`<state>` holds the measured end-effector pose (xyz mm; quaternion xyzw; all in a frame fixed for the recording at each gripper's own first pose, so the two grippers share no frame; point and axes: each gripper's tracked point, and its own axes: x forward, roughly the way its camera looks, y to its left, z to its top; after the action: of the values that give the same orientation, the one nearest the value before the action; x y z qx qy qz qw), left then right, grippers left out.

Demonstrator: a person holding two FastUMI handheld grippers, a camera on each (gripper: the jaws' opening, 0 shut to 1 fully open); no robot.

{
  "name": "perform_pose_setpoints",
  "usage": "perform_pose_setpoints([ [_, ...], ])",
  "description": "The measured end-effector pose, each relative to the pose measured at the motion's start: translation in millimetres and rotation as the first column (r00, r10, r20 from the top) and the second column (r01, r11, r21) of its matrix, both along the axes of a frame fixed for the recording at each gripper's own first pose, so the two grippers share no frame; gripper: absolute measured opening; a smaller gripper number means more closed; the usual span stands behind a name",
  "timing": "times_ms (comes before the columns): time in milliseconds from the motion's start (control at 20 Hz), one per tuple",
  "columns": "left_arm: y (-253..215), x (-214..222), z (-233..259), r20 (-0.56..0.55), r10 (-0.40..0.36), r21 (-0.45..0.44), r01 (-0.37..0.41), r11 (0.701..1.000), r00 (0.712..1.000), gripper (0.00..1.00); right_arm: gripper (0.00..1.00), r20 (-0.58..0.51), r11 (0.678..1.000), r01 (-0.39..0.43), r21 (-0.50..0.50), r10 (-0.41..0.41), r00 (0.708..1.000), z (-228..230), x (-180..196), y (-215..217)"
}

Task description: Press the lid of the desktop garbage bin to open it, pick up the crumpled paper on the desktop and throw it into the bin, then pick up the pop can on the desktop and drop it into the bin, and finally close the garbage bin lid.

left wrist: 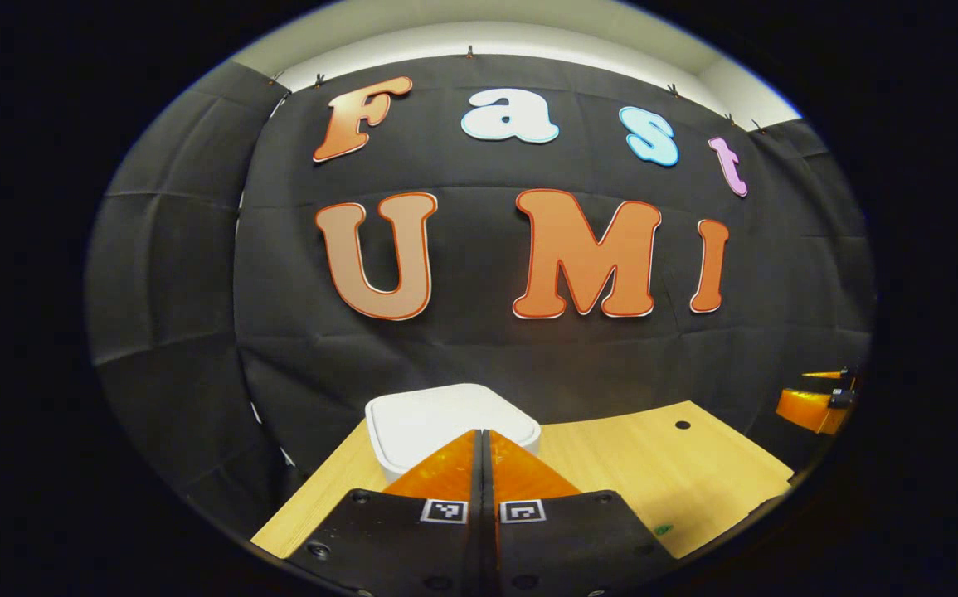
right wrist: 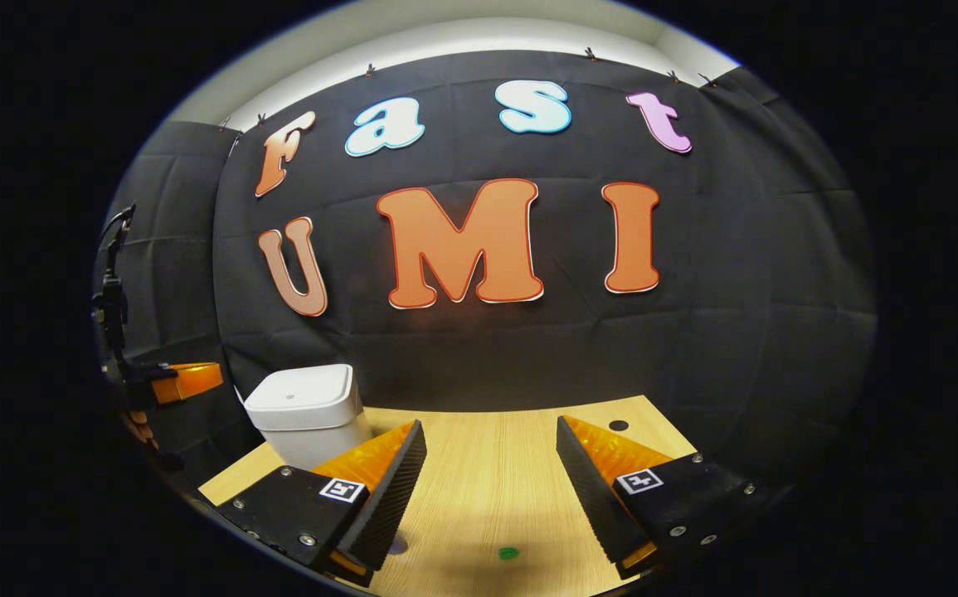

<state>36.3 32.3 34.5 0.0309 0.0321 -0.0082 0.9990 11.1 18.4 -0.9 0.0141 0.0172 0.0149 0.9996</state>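
The white desktop bin (right wrist: 304, 410) stands near the table's back left, its lid (left wrist: 445, 414) down and flat. My left gripper (left wrist: 483, 433) is shut with nothing between its fingers; its tips hover over the near edge of the lid, and I cannot tell if they touch it. In the right gripper view the left gripper (right wrist: 184, 380) sits at the far left, just left of the bin. My right gripper (right wrist: 491, 424) is open and empty over the middle of the table. It also appears at the right edge of the left gripper view as the right gripper (left wrist: 814, 406).
The wooden table (right wrist: 495, 464) has a dark round hole (right wrist: 618, 425) near its back right corner and a small green mark (right wrist: 509, 552) close to the front. Black cloth walls stand close behind the table.
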Motion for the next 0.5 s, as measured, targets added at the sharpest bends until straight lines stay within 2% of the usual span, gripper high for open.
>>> perform_pose_setpoints([
  [150,2,23,20,-0.022,-0.023,0.016,0.024,1.000,0.999,0.00,0.94,-0.004,1.000,0.005,-0.007,-0.005,1.000,-2,2,-1],
  [250,0,40,31,-0.041,-0.050,-0.004,0.050,0.999,0.998,0.00,0.94,-0.017,1.000,0.011,-0.003,-0.011,1.000,-7,5,-3],
  [500,11,85,11,-0.154,-0.083,-0.021,0.081,0.996,0.985,0.00,0.94,-0.040,0.999,0.050,0.018,-0.049,0.998,-16,9,-19],
])
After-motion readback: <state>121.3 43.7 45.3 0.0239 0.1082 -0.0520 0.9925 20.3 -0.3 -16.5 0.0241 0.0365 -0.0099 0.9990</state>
